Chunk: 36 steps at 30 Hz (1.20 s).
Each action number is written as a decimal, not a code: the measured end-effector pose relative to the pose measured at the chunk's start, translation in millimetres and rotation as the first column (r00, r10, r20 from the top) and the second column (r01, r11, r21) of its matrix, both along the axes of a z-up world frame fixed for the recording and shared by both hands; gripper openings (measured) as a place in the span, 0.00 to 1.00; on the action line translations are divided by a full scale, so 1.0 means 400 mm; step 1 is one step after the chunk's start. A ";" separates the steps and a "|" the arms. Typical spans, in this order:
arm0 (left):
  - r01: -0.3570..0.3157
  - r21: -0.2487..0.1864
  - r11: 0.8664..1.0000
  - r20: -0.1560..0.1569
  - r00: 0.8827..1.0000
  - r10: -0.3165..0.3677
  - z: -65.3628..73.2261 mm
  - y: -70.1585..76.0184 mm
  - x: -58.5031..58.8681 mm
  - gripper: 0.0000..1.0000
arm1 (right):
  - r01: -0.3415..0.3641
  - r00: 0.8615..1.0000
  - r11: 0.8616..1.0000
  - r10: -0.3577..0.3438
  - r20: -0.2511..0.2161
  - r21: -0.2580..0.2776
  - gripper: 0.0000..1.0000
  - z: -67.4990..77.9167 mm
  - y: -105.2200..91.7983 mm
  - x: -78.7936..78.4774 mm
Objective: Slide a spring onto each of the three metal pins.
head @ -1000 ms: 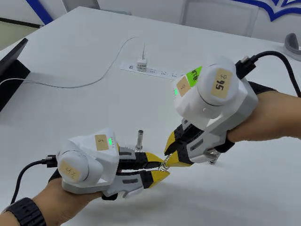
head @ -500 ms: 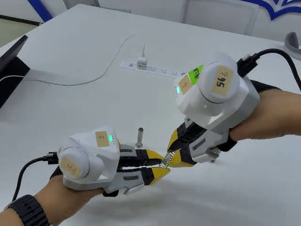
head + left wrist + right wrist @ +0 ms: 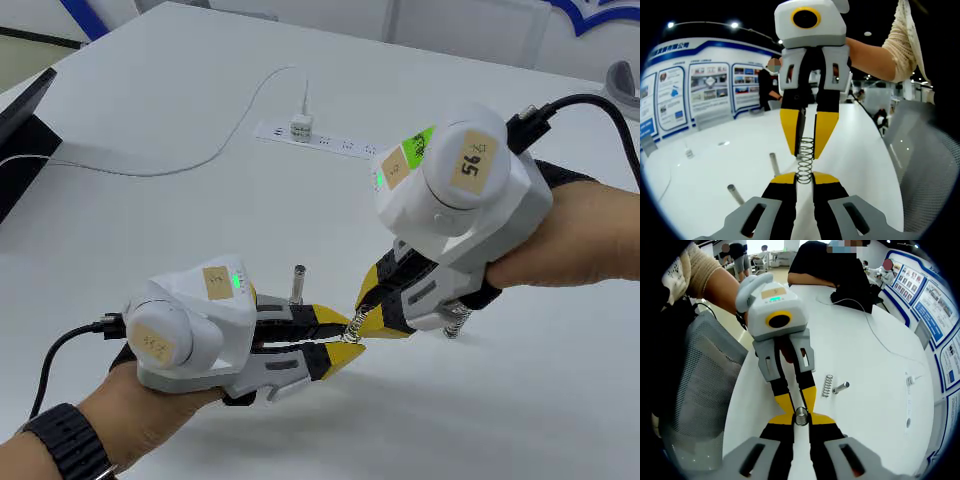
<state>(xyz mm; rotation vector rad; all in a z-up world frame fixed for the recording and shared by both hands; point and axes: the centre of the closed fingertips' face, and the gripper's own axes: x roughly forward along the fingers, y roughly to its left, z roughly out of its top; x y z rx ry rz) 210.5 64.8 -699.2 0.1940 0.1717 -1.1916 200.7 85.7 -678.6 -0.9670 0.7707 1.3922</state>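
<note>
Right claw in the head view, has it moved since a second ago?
No. The yellow-tipped right claw, gripping the coiled steel spring, keeps its place right of the upright metal pin; only the camera shifted.

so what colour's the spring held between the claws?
Silvery bare metal; the spring shows best in the left gripper view.

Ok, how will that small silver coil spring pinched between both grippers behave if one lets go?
The small silver coil spring looks thin-wired and open-coiled, so probably light and bendy; it may droop or flick free. Round-bodied, it would likely roll on the smooth white table.
</note>
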 end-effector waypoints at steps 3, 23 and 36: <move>-0.003 0.003 1.000 -0.001 1.000 0.003 -0.001 0.003 -0.001 0.14 | 0.007 1.000 1.000 -0.007 0.004 -0.002 0.12 0.001 -0.003 0.003; -0.137 0.015 0.990 -0.040 0.990 0.138 -0.021 0.123 0.033 0.35 | 0.124 0.991 0.992 -0.124 0.052 -0.002 0.12 0.055 -0.091 0.097; -0.195 0.017 0.981 -0.053 0.979 0.196 -0.024 0.157 0.057 0.46 | 0.166 0.984 0.984 -0.160 0.084 -0.062 0.12 0.029 -0.121 0.173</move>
